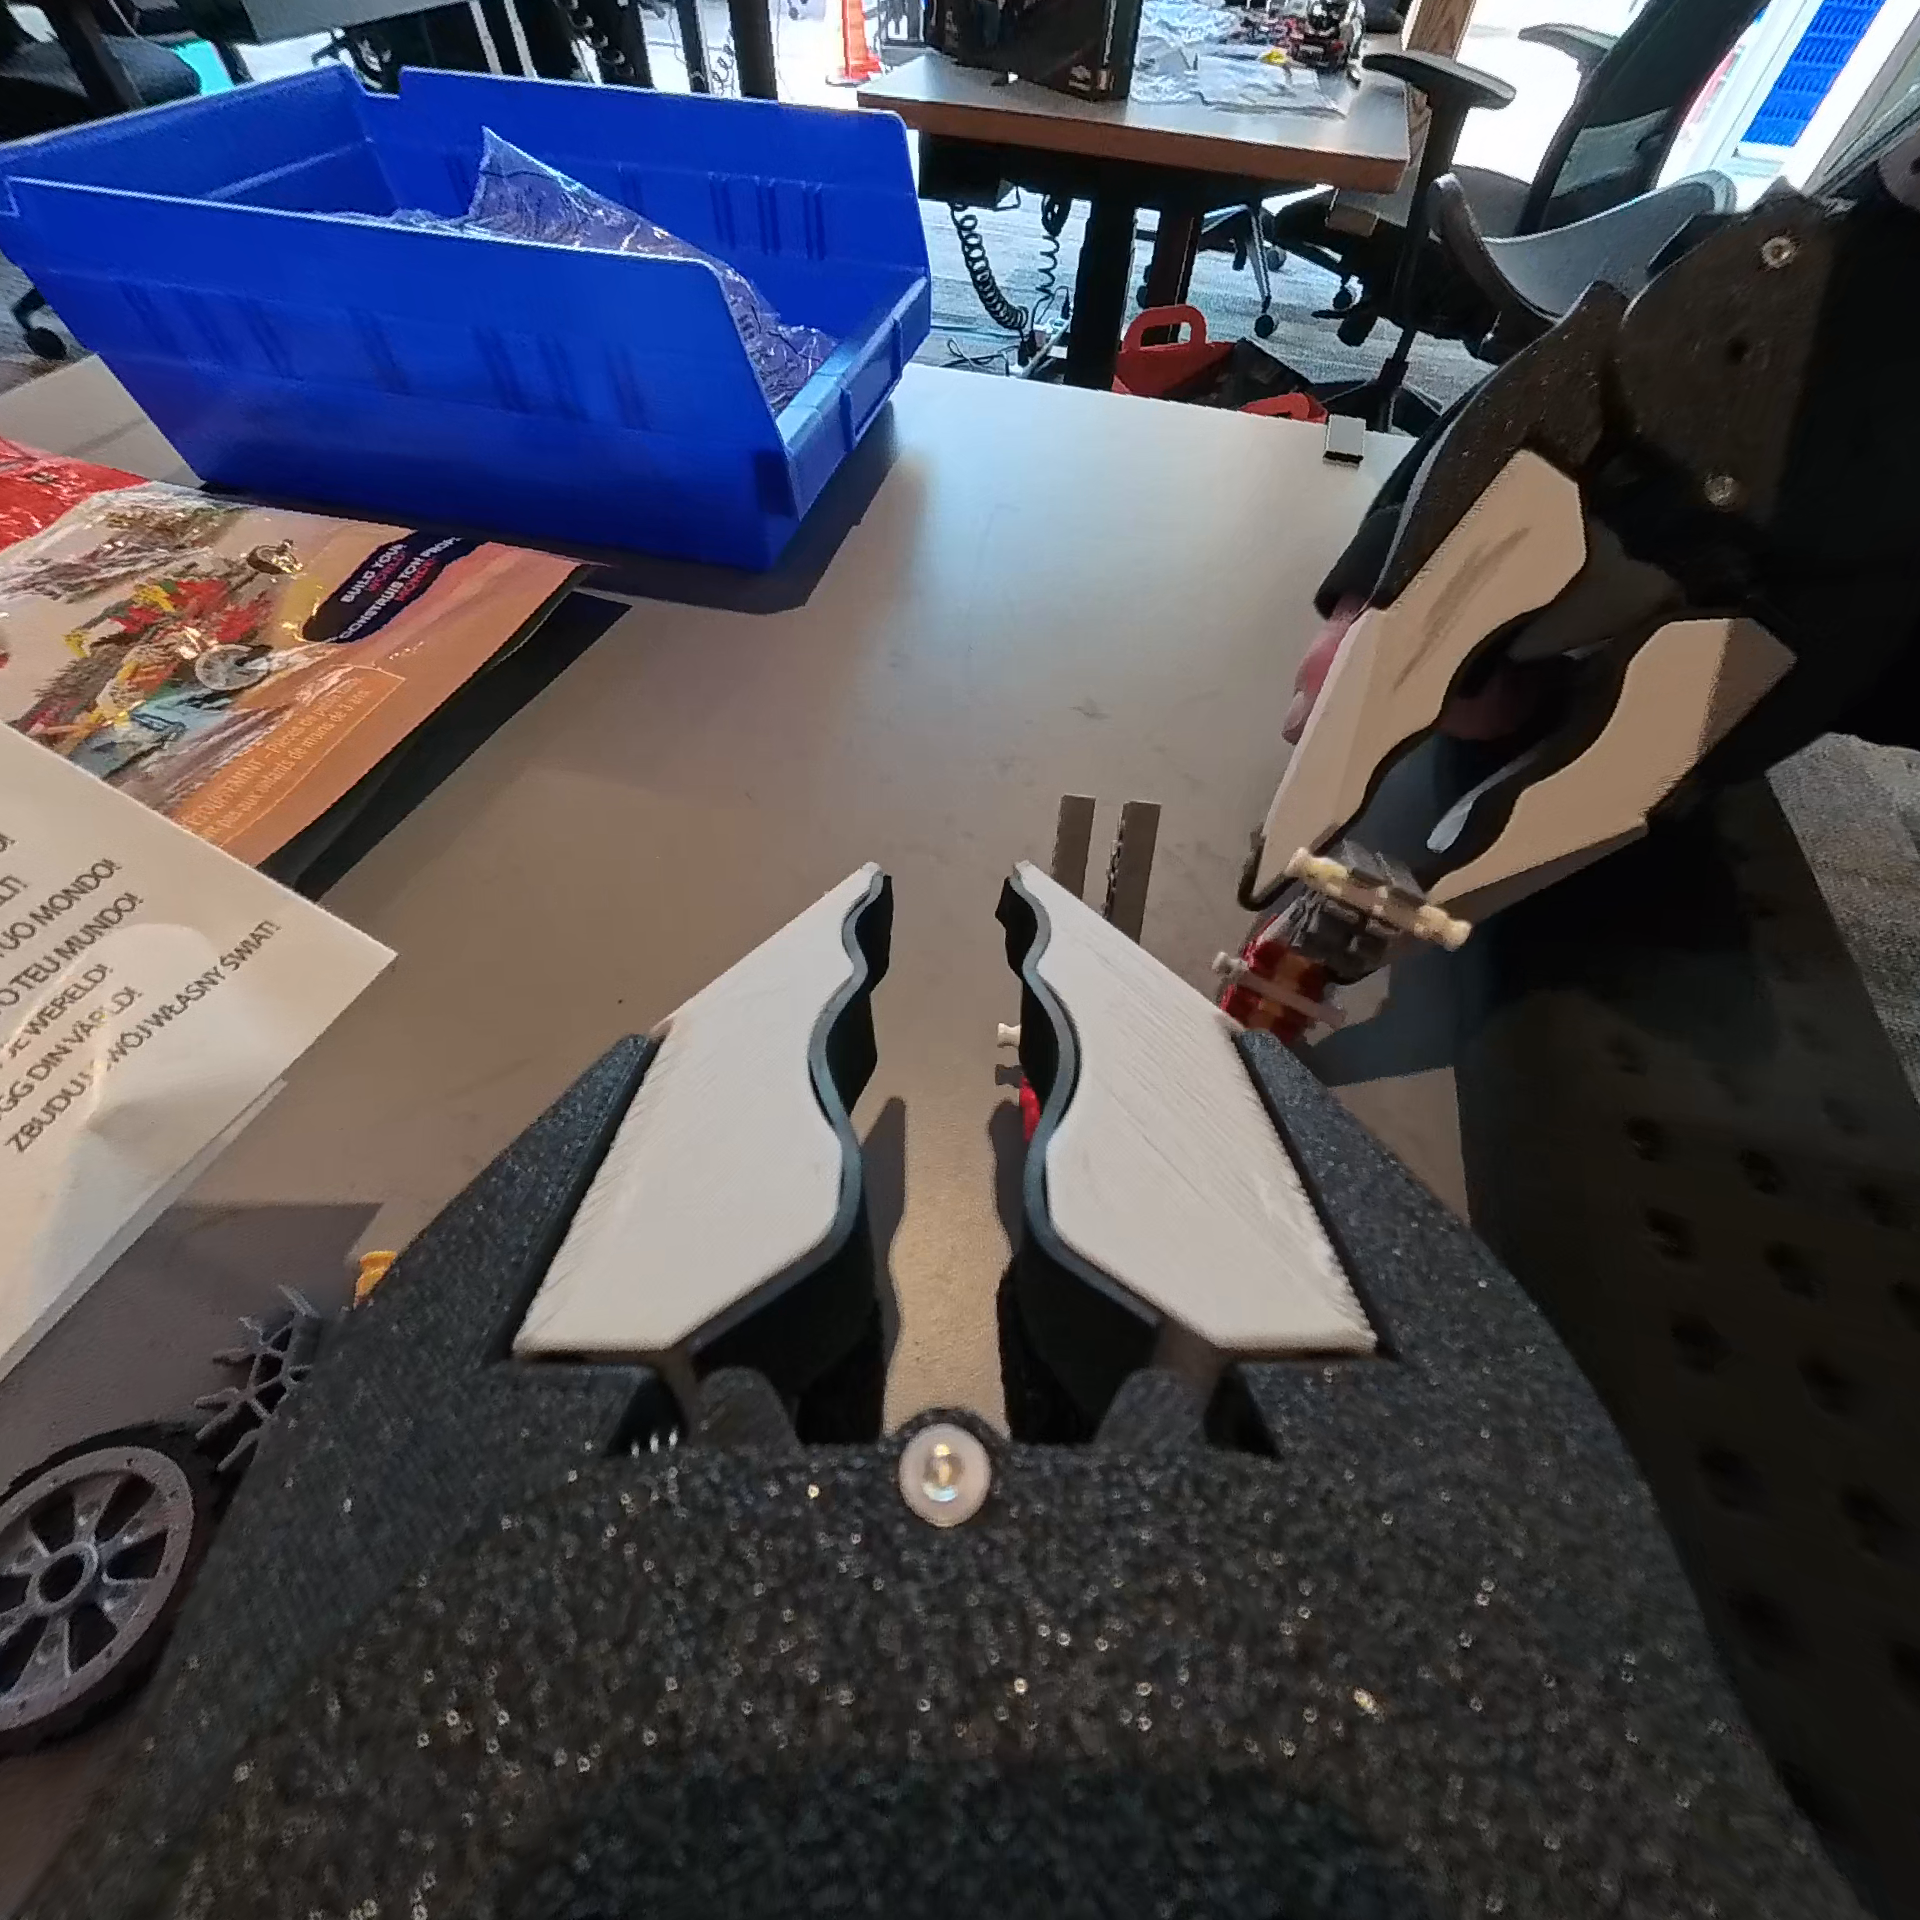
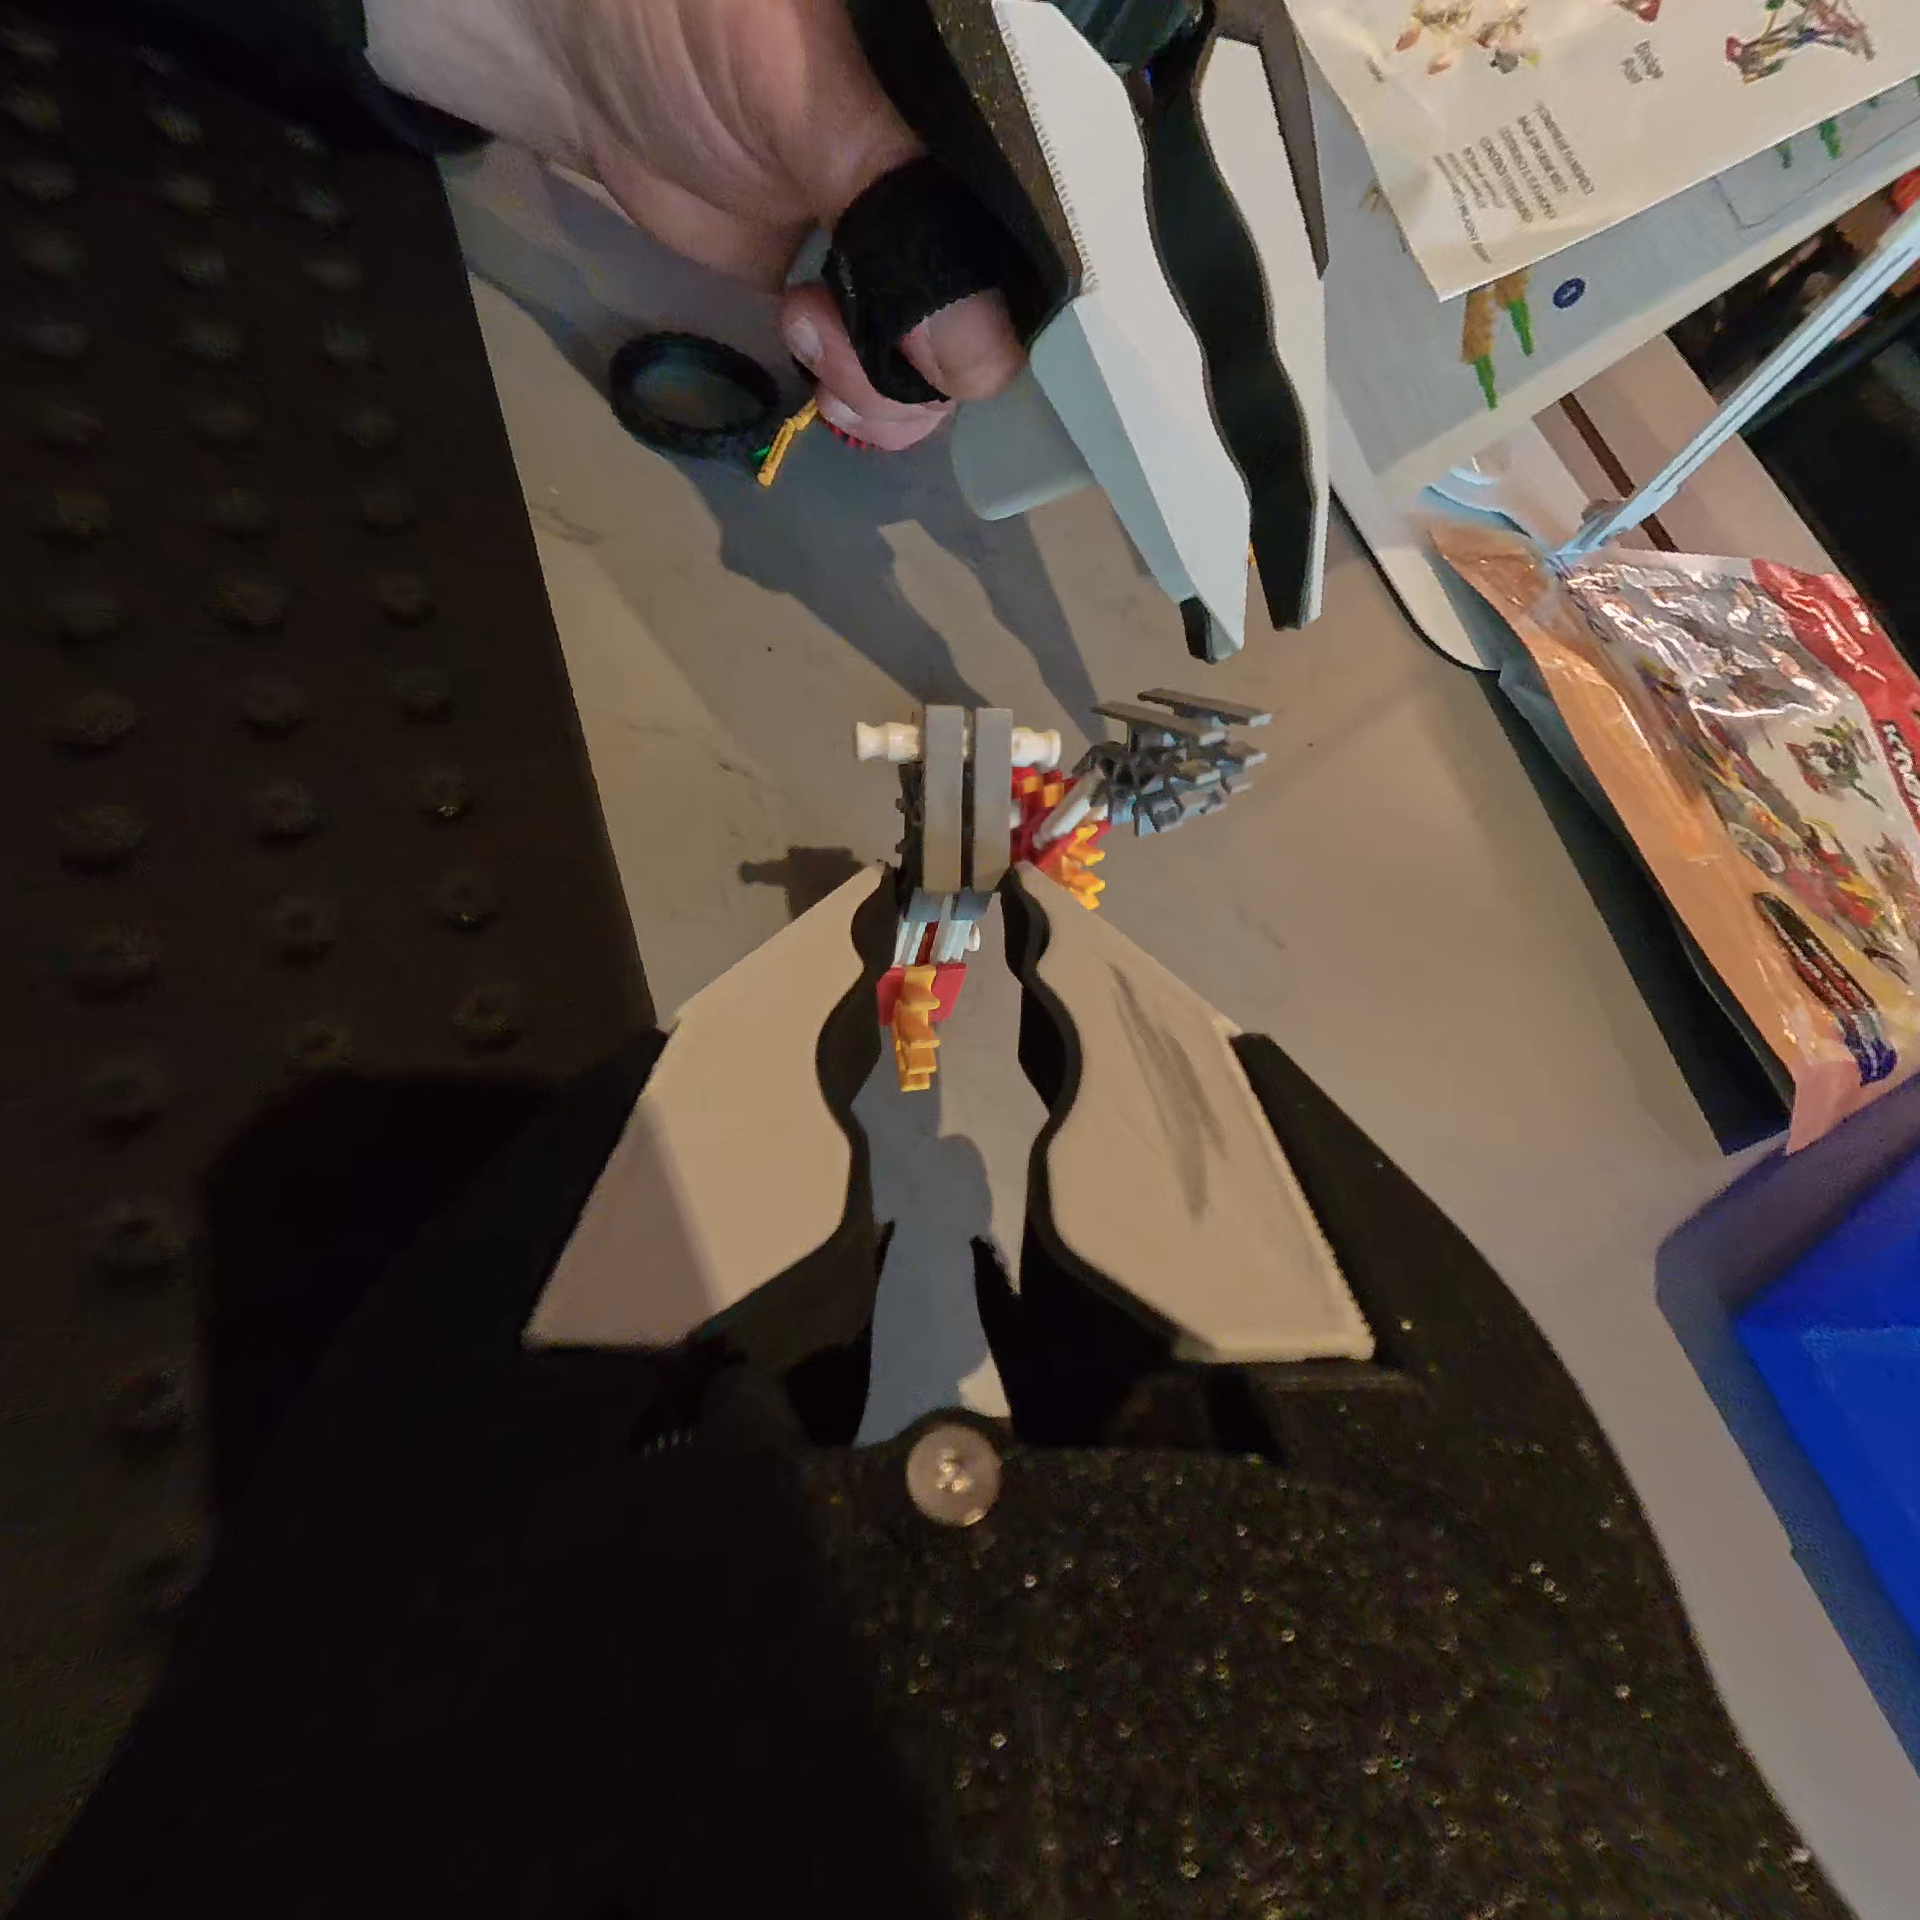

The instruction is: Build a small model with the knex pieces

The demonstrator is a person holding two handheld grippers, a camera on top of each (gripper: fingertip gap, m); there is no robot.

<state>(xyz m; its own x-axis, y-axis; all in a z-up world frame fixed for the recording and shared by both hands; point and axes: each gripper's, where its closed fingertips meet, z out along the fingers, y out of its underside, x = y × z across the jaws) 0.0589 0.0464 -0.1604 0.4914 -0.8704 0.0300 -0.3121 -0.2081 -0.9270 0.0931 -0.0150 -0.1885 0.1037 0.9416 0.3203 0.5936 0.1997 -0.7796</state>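
Toy model half-hidden between fingers

Left gripper: fingers parted, nothing between them, held low and level. Right gripper: angled downward, fingertips pinching a small assembly.

Small rod-and-connector toy model, grey, red, orange and white, pinched in right gripper fingertips above grey table, left gripper parted, empty, nearby
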